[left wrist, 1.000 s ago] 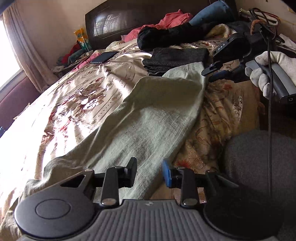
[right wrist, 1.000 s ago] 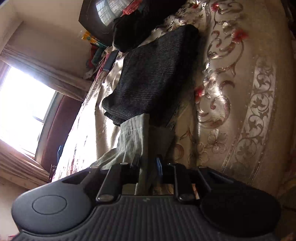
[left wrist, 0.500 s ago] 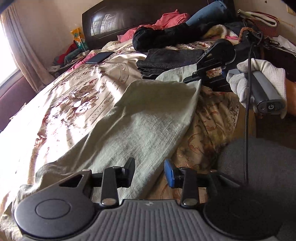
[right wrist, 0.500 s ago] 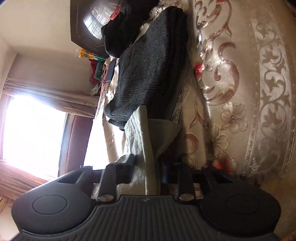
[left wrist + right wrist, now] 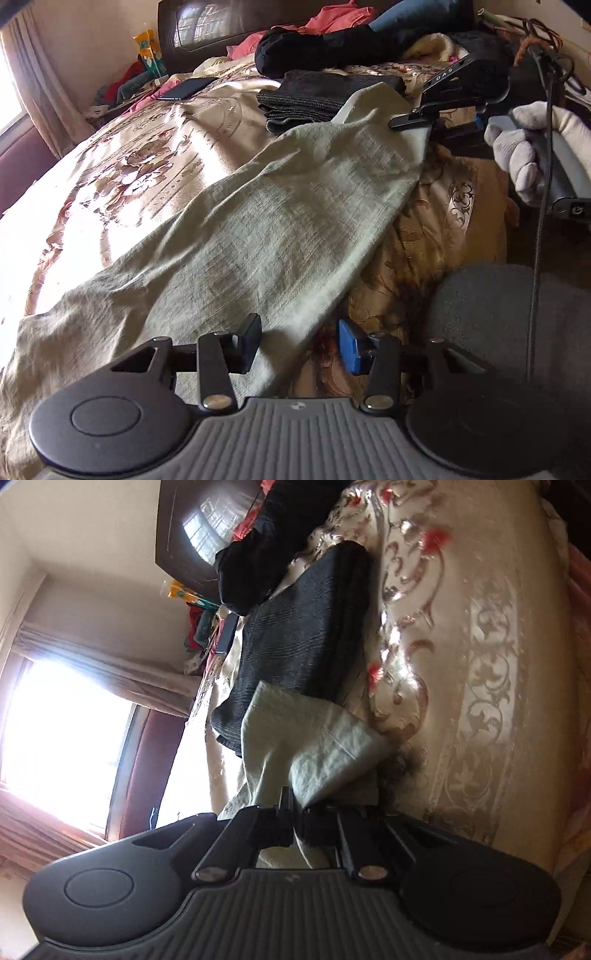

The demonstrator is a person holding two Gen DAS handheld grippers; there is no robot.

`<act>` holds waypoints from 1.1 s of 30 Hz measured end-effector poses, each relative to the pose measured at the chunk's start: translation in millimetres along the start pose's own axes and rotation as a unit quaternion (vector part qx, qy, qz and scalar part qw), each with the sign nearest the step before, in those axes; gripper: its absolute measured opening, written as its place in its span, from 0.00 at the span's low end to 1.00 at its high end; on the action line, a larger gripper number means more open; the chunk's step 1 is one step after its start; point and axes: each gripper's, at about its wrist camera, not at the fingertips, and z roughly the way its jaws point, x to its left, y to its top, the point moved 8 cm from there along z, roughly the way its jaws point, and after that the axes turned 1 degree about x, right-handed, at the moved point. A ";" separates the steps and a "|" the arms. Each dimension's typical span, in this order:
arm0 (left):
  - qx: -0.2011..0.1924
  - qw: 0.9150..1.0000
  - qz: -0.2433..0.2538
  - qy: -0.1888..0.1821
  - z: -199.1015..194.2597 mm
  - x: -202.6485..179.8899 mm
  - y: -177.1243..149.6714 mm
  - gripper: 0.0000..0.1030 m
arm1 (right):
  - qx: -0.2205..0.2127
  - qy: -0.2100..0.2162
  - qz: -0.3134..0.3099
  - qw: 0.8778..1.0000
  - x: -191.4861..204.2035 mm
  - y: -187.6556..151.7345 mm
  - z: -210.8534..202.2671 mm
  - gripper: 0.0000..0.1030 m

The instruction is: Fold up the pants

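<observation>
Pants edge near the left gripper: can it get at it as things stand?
Probably yes. The left gripper has been opening, and the pants edge lies between its fingers, unpinched, nothing over it. The right gripper pinches the far corner.

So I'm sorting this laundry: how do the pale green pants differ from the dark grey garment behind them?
The pale green pants lie spread long across the bedspread; the dark grey garment sits folded in a compact stack. The pants are light and crinkly, the garment dark and finely ribbed. The right gripper pinches the pants' far corner; nothing touches the garment. Both rest on the bed.
</observation>
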 end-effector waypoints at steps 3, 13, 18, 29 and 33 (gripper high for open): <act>-0.013 1.000 -0.013 0.006 -1.2 5.0 6.8 0.57 | 0.001 0.022 0.015 1.000 -3.1 1.8 12.4 0.28; -0.028 0.998 -0.055 0.009 8.1 14.9 7.6 0.64 | -0.016 -0.010 -0.025 1.000 29.3 35.7 1.3 0.04; -0.037 0.994 -0.099 0.042 -12.4 49.4 -10.5 0.65 | -0.023 0.017 -0.093 0.995 81.0 16.5 -10.8 0.04; -0.030 0.969 -0.226 0.097 -80.2 126.5 -97.2 0.67 | 0.142 0.150 -0.396 0.895 286.6 -189.1 52.0 0.04; -0.037 0.948 -0.287 0.134 -117.5 155.9 -134.9 0.67 | 0.234 0.177 -0.496 0.817 315.5 -323.7 83.3 0.04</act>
